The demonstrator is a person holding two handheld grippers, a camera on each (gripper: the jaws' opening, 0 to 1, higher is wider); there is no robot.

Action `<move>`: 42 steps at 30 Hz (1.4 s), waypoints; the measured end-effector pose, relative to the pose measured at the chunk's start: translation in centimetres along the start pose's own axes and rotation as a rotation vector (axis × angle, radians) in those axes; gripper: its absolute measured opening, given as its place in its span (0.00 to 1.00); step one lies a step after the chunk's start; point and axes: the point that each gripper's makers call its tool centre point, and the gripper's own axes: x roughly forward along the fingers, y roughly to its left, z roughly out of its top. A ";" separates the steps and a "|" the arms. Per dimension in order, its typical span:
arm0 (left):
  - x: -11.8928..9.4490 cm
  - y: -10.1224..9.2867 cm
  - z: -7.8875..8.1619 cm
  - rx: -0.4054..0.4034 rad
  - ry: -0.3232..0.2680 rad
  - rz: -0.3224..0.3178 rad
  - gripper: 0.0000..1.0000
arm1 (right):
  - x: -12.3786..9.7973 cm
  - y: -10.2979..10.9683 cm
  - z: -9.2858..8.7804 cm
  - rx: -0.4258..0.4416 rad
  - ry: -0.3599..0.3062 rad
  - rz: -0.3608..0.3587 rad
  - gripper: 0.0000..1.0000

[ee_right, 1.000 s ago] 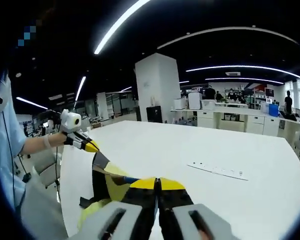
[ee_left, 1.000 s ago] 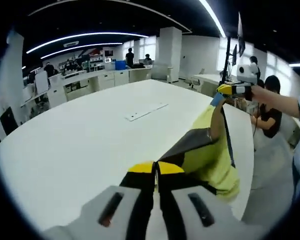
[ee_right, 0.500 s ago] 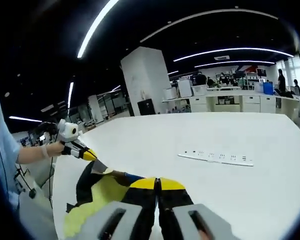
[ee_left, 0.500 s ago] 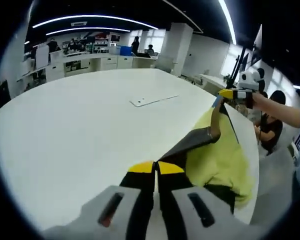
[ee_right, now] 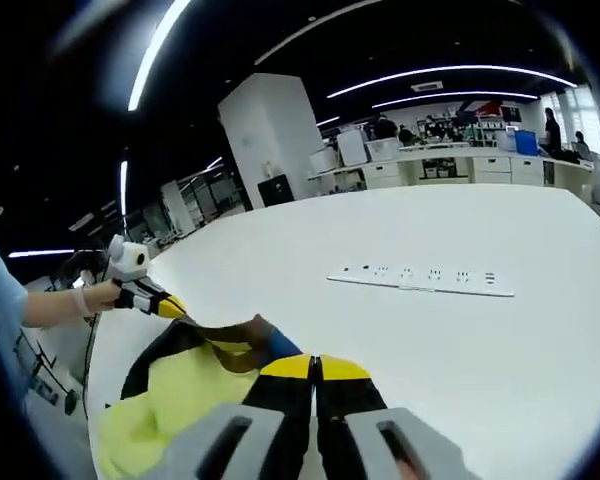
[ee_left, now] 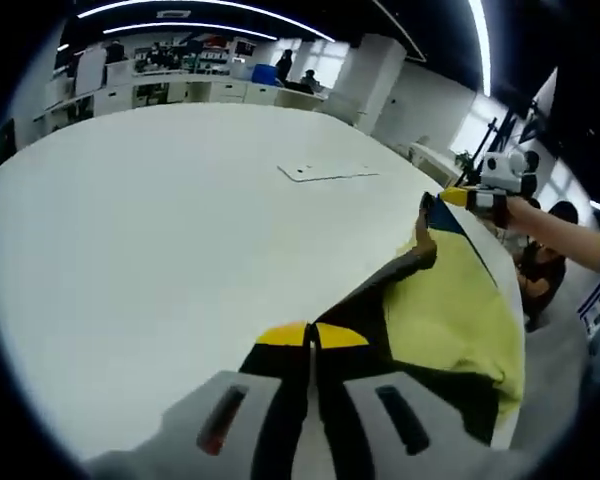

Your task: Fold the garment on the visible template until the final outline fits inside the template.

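The garment [ee_left: 450,310] is yellow-green with black and grey trim and a blue patch at one edge. It is stretched between both grippers over the near corner of the white table [ee_left: 160,230]. My left gripper [ee_left: 312,335] is shut on a dark edge of it at the bottom of the left gripper view. My right gripper [ee_left: 452,198] holds the far corner there, carried by a person's hand. In the right gripper view my right gripper [ee_right: 315,368] is shut on the garment [ee_right: 190,385], and my left gripper [ee_right: 175,305] pinches the far dark edge.
A white power strip [ee_left: 325,172] [ee_right: 420,280] lies flat on the table beyond the garment. The table edge [ee_left: 505,260] runs just past the cloth, with a seated person [ee_left: 540,250] beyond it. A white pillar [ee_right: 270,140] and office desks stand far behind.
Both grippers have come down closer to the table with the garment. The cloth hangs less and lies wider and flatter between them. Both stay shut on it.
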 end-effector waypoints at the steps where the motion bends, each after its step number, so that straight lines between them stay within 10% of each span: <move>1: 0.2 0.3 0.0 0.000 0.001 0.002 0.00 | 0.5 -0.4 -0.2 0.000 0.011 -0.010 0.00; 21: 1.3 5.6 0.6 -0.071 -0.027 0.147 0.00 | 7.1 -2.5 -1.4 -0.023 0.092 -0.037 0.00; 35: 1.5 5.4 1.6 -0.089 -0.068 0.144 0.01 | 6.7 -2.3 -1.6 -0.009 0.099 -0.025 0.00; 39: 1.0 5.9 1.7 -0.020 -0.053 0.193 0.37 | 6.1 -2.0 -1.1 -0.004 0.083 -0.035 0.14; 42: 0.6 5.3 2.0 -0.002 -0.062 0.175 0.44 | 5.4 -1.5 -0.9 -0.006 0.077 -0.039 0.28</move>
